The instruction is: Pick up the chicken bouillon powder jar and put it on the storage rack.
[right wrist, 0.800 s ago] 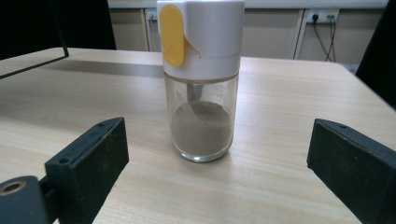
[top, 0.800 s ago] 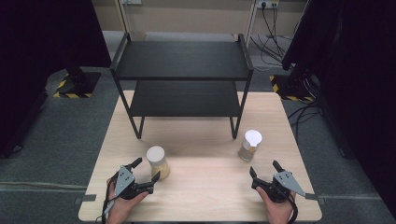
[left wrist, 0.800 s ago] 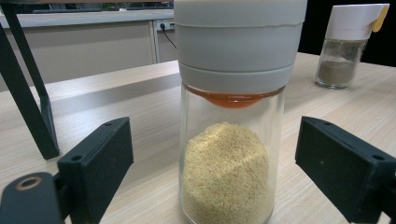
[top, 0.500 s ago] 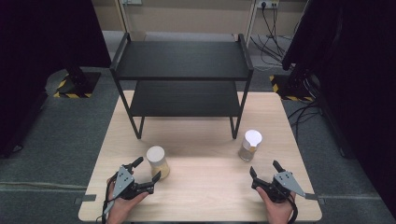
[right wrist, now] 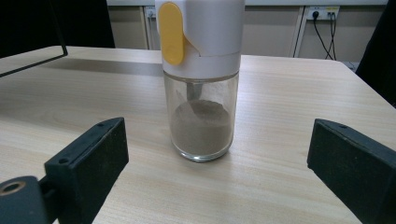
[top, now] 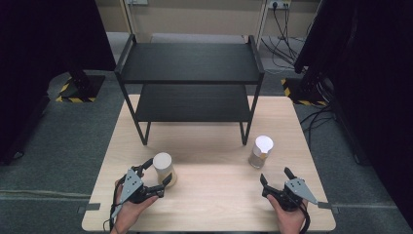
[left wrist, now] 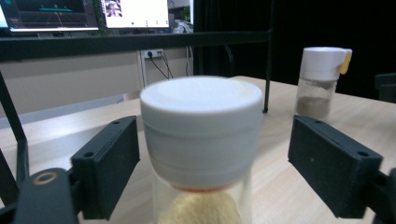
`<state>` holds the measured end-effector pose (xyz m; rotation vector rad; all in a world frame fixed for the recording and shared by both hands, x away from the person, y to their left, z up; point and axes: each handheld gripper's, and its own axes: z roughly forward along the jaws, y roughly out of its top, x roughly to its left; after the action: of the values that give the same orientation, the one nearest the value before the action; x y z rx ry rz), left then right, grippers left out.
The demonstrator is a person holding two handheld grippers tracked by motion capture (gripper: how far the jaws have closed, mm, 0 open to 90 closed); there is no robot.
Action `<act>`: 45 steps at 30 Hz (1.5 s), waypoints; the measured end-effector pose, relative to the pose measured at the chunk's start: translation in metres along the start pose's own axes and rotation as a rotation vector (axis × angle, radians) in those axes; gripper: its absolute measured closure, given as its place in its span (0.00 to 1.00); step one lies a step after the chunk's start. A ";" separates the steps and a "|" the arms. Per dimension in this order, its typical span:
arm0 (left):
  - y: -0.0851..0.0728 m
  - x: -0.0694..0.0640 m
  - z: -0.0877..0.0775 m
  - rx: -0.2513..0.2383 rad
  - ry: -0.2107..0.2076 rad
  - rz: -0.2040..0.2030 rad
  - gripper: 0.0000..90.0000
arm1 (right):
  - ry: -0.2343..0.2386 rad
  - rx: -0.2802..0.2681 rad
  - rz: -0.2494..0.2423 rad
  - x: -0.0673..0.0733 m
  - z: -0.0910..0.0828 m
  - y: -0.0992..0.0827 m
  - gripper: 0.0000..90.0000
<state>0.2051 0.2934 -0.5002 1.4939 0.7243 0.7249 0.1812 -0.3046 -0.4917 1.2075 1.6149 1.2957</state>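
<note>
- The left hand-held gripper has its jaws apart, one on each side of the jar with the white lid and yellowish contents; the jar stands upright at the near left of the worktop.
- In the left gripper view the jar sits between the pads, nearer the left one, and a gap shows on both sides — nothing is gripped yet.
- To do this step well, I'd centre the jar first, so both pads meet it together and neither nudges it sideways.
- The pads stand level with the lid and the glass just under it; a grip slightly lower, on the glass body, would likely hold steadier than one on the lid alone.
- Close slowly — smooth glass may slip or twist if pinched off-centre.
- The right hand-held gripper is also spread wide and holds nothing. It faces the shaker, which stands upright a little ahead of it, near the front right leg of the black shelf.
- In the right gripper view the shaker, white cap with a yellow tab over brown powder, is beyond the jaw tips, so that hand needs to move forward before closing.
- Keep both containers upright when lifting.
</note>
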 end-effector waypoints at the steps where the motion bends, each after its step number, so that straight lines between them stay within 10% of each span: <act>1: 0.001 0.001 0.003 -0.004 0.002 0.003 0.23 | 0.001 0.002 0.004 -0.001 0.000 0.001 0.06; 23: 0.013 -0.005 0.010 0.030 0.031 0.015 0.38 | 0.006 0.009 -0.001 -0.001 0.001 0.002 0.06; 45: 0.057 -0.006 0.017 -0.085 0.080 -0.009 0.38 | 0.007 0.008 0.003 -0.001 0.002 0.002 0.06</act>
<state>0.2163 0.2756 -0.4441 1.3904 0.7513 0.8027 0.1834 -0.3052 -0.4904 1.2122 1.6253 1.2975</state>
